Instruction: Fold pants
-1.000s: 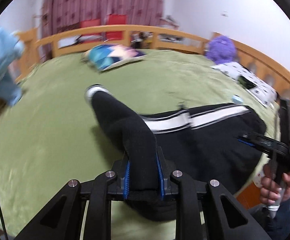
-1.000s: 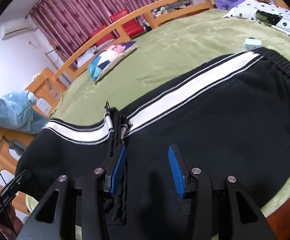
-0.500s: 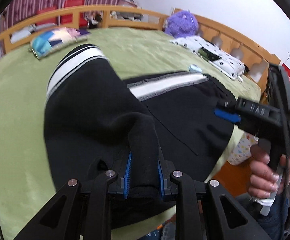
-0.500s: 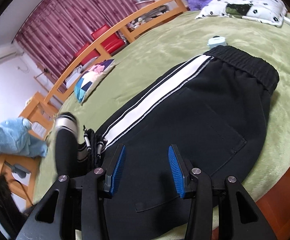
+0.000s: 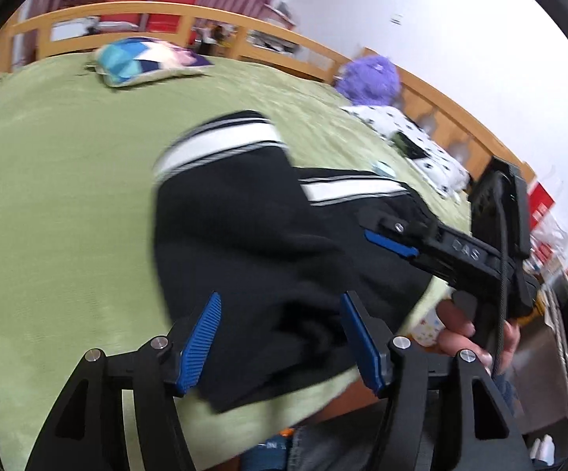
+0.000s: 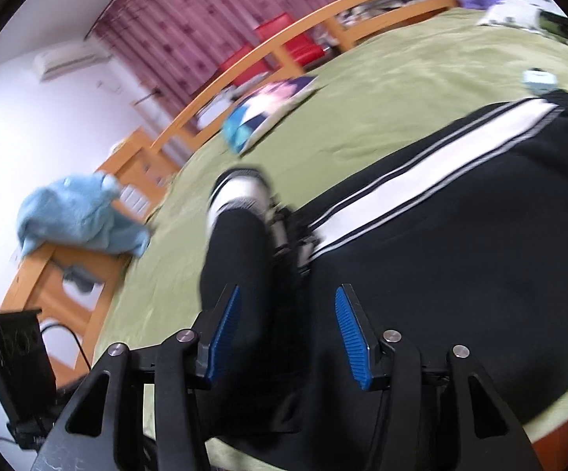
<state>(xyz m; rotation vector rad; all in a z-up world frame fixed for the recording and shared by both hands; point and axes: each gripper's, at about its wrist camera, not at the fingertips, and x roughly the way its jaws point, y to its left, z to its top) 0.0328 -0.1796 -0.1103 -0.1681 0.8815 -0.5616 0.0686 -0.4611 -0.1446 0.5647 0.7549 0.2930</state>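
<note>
Black pants (image 5: 244, 243) with a white side stripe lie on the green bed, the leg part folded back over the upper part. In the right wrist view the pants (image 6: 460, 259) fill the right half, with the cuffed leg end (image 6: 241, 192) lying on top at the left. My left gripper (image 5: 280, 333) is open and empty just above the near edge of the folded pants. My right gripper (image 6: 288, 329) is open and empty over the pants; it also shows in the left wrist view (image 5: 392, 241) at the right.
The green bedspread (image 5: 60, 196) covers a bed with a wooden rail (image 5: 284, 39). A colourful pillow (image 5: 146, 61), a purple plush toy (image 5: 370, 78), a spotted pillow (image 5: 413, 137) and a small light-blue object (image 6: 539, 78) lie on the bed. A blue towel (image 6: 76, 212) hangs on the rail.
My left gripper carried the pant leg across over the upper part, then opened and let it go. The right gripper stayed open above the pants.
</note>
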